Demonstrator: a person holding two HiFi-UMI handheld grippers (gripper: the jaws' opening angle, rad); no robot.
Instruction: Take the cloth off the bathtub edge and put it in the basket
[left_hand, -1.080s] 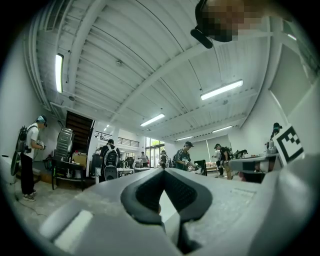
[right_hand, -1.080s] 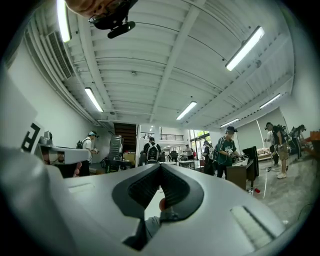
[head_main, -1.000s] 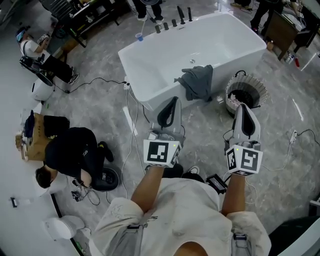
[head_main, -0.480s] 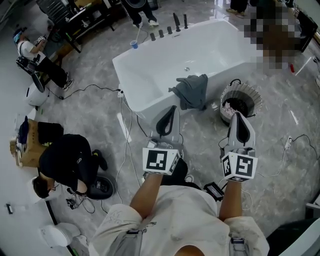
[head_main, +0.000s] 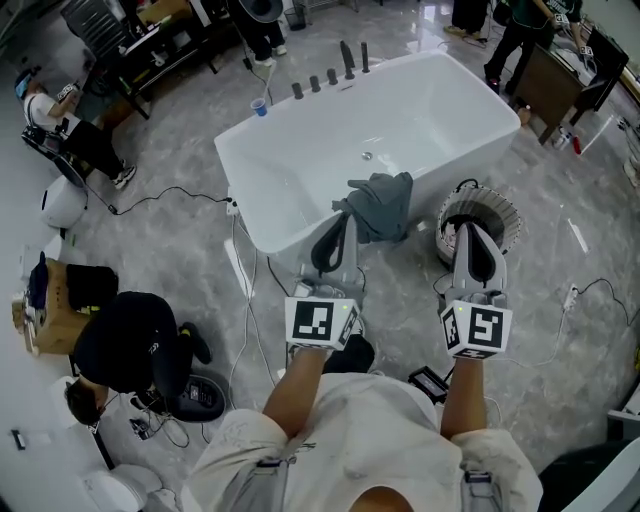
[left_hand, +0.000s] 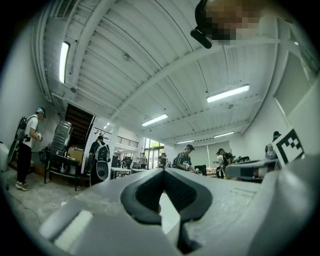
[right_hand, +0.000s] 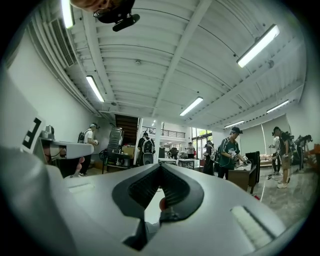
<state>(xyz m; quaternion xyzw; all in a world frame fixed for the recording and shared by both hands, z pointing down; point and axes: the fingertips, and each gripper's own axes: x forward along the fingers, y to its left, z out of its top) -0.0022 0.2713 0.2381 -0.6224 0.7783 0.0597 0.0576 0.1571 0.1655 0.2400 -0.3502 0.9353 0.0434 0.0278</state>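
Observation:
A grey cloth (head_main: 377, 204) hangs crumpled over the near edge of the white bathtub (head_main: 300, 150). A round pale basket (head_main: 478, 216) with a dark inside stands on the floor just right of the tub. My left gripper (head_main: 343, 217) is held upright close in front of the cloth, shut and empty. My right gripper (head_main: 470, 230) points at the basket's near rim, shut and empty too. Both gripper views look up at the ceiling over shut jaws, left gripper (left_hand: 162, 172) and right gripper (right_hand: 160, 167); cloth and basket are hidden there.
Dark tap fittings (head_main: 330, 76) and a blue cup (head_main: 260, 107) stand on the tub's far rim. Cables (head_main: 250, 290) trail over the grey floor. A person in black (head_main: 130, 340) crouches at the left by a cardboard box (head_main: 40, 300). Other people stand beyond the tub.
The head view has moved closer to the tub; cloth and basket now lie nearer both grippers. Both grippers stay raised and shut.

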